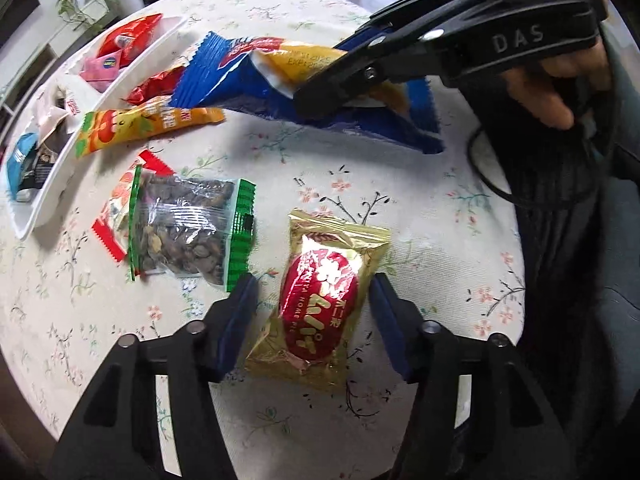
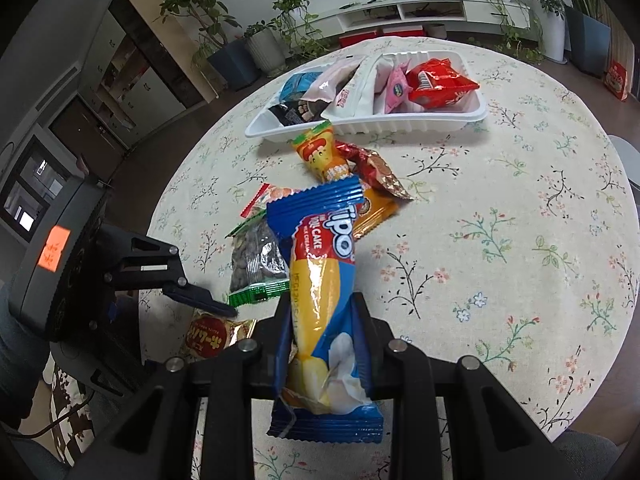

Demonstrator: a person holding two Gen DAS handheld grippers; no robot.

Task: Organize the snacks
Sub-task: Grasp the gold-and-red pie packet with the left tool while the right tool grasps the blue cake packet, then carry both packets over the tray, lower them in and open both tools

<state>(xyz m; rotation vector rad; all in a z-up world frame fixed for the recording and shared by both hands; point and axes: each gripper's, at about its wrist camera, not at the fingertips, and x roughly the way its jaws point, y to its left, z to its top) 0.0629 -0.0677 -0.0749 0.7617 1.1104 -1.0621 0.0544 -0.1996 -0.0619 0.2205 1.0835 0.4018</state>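
My right gripper is shut on a blue and yellow roll-cake packet and holds it above the table; the gripper and packet also show in the left wrist view. My left gripper is open, its fingers either side of a gold packet with a red label that lies on the tablecloth. In the right wrist view the left gripper hovers over that gold packet. A white divided tray at the back holds several snack packets.
Loose on the floral tablecloth lie a green-edged bag of seeds, a red-edged packet under it, an orange stick packet and a red-brown packet. The tray lies at the left. Potted plants stand beyond the table.
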